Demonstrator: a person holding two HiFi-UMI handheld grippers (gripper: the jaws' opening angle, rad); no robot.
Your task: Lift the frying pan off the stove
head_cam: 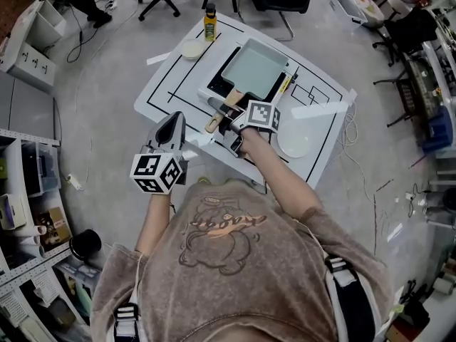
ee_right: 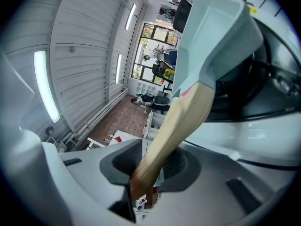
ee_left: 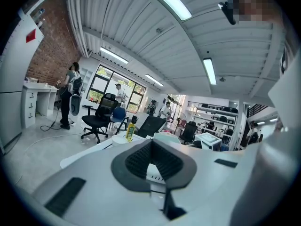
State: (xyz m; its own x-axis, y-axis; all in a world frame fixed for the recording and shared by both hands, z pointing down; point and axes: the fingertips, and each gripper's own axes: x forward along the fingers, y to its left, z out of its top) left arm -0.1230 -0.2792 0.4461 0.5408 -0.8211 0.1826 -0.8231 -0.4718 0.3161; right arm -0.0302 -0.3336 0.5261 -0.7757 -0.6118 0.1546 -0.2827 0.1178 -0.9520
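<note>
The frying pan (head_cam: 255, 68), square and pale green, is seen over the black stove (head_cam: 219, 85) at the middle of the white table (head_cam: 160, 84). Whether its base touches the stove cannot be told. Its wooden handle (head_cam: 222, 112) is pointed toward seven o'clock from the pan body. The right gripper (head_cam: 235, 125) is clamped on that handle, and in the right gripper view the wood is seen pinched between the dark pads (ee_right: 123, 166). The left gripper (head_cam: 173, 123) is held at eight o'clock from the right one, near the table's near edge, with its jaws together and nothing between them. A yellow bottle (head_cam: 209, 21) stands at eleven o'clock from the pan, with a small white dish (head_cam: 192, 48) just beside it. A white plate (head_cam: 293, 145) lies at five o'clock from the pan.
</note>
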